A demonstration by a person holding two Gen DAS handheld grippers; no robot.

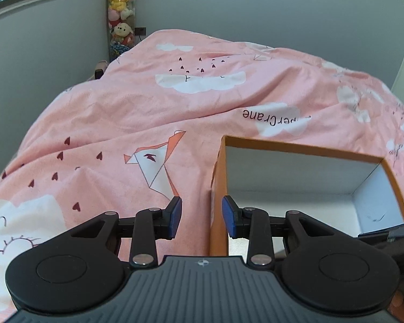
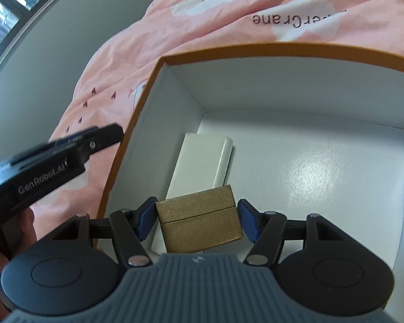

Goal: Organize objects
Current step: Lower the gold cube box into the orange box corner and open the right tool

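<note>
- left wrist view: the left tool (image 1: 202, 216) hangs spread with nothing between its pads, straddling the near left wall of the orange box (image 1: 218, 188) on the pink bedspread (image 1: 137, 113).
- right wrist view: the right tool (image 2: 198, 219) pinches the gold box (image 2: 199, 219) inside the orange box (image 2: 137, 123), over a white box (image 2: 202, 158) on its floor.

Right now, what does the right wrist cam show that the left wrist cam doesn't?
Right wrist only: the right gripper with a gold box between its pads, over a white box lying inside the orange box.
Left wrist only: the left gripper's open jaws straddling the orange box's near corner, plus a plush toy column.
Both: orange box, pink duvet.
</note>
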